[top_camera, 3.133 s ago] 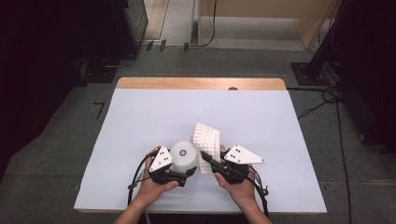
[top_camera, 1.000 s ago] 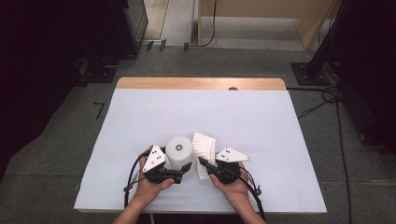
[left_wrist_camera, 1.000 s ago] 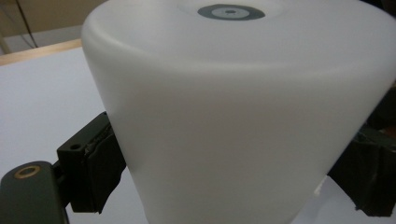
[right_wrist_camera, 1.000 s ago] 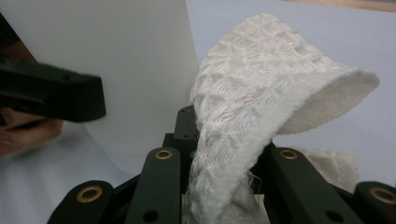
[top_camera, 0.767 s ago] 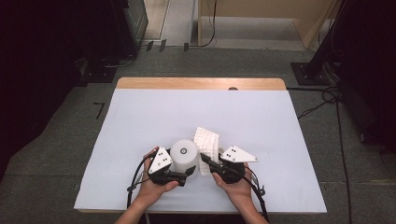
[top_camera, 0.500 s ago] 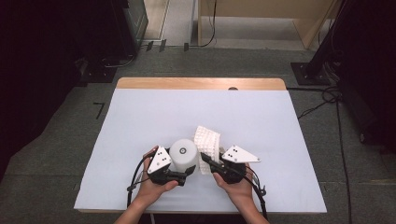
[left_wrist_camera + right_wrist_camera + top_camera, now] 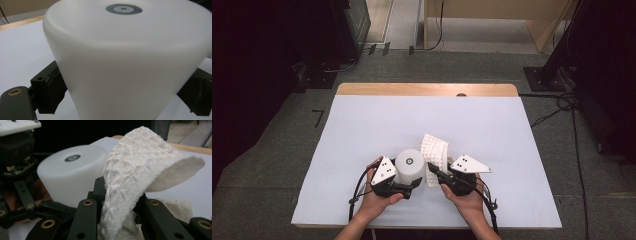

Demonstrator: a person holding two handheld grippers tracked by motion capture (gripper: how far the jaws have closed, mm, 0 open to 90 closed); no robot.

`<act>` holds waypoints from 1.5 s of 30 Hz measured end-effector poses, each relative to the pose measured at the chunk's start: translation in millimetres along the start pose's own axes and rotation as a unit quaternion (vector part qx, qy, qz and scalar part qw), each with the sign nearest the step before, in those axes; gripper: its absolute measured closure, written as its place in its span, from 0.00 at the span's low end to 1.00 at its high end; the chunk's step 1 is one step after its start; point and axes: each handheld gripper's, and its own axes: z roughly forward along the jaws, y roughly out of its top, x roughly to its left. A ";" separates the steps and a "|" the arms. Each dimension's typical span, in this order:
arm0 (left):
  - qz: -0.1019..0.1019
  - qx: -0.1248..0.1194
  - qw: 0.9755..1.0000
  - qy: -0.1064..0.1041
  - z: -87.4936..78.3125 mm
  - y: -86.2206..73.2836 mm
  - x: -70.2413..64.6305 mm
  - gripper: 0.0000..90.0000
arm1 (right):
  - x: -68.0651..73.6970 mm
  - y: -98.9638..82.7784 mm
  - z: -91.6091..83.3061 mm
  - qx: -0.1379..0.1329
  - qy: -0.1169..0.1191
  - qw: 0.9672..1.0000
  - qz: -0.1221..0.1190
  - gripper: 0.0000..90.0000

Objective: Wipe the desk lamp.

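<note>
white tub upright, cloth clamped beside it

the white tub (image 7: 410,166) stands upright near the front edge of the table (image 7: 362,120), its long axis vertical, the grey ring mark on top facing up. the left gripper (image 7: 408,186) clamps it, one jaw on each side of the wall. just to its right, the right gripper (image 7: 432,170) is pinched shut on the waffle-weave cloth (image 7: 434,150). the right gripper view shows the cloth rising from the jaws and curling over to the right, its fuzzy underside visible; from above it reads as a flat strip running away from the person.
</note>
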 end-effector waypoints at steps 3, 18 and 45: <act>-0.005 -0.010 1.000 0.002 -3.3 2.4 2.1 0.09 | -0.8 -4.0 3.0 0.009 0.002 1.000 0.003 0.82; -0.001 -0.002 1.000 0.006 1.5 -0.9 3.1 0.09 | -3.8 0.9 1.4 0.013 0.009 1.000 0.016 0.81; -0.044 0.016 0.991 0.122 6.5 -8.4 -8.1 0.08 | -25.7 -14.9 6.2 0.034 -0.022 0.999 0.027 0.81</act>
